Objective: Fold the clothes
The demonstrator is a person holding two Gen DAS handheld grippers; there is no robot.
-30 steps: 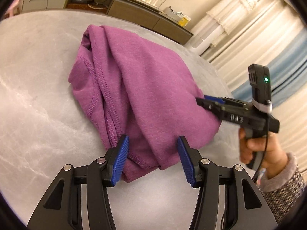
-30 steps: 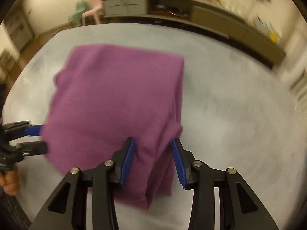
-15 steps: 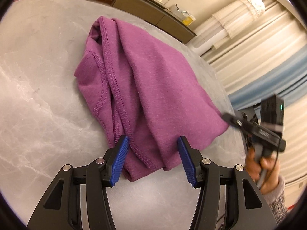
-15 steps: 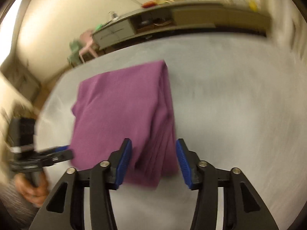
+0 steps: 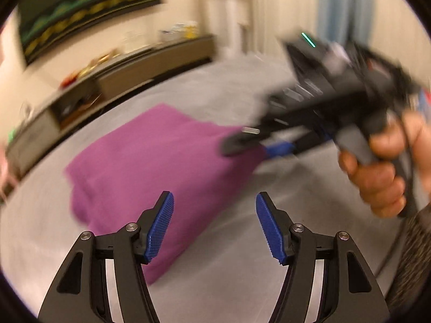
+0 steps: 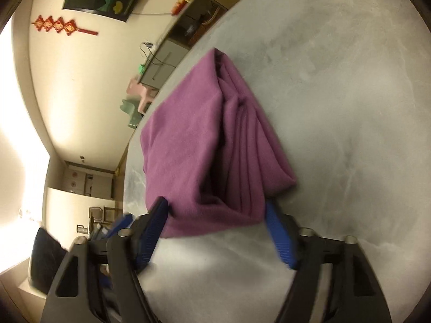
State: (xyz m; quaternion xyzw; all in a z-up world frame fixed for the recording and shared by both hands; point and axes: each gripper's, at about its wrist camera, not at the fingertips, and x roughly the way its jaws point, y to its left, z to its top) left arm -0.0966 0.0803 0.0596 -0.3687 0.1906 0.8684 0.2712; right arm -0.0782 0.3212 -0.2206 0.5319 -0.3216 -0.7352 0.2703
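A folded purple garment (image 5: 150, 161) lies on the grey marble table (image 5: 242, 255). My left gripper (image 5: 214, 207) hangs just short of the garment's near corner; its jaws are opening and stand wide, the pads touching nothing. A hand (image 5: 377, 172) holds my right gripper (image 5: 242, 140) at the garment's right corner. In the right wrist view the garment (image 6: 204, 140) shows its stacked folds, and its near end lies between the pads of my right gripper (image 6: 218, 223). Those jaws are opening too, and the cloth rests on the table.
A long low cabinet (image 5: 134, 62) with small items runs along the far wall, and curtains (image 5: 336, 13) hang at the right. In the right wrist view the table's edge (image 6: 129, 145) passes close to the garment's left side, with pink and green stools (image 6: 140, 94) beyond it.
My left gripper has pulled back and swung round, its jaws wider and the cloth mostly out from between them. The right gripper has rolled and widened its jaws around the garment's end.
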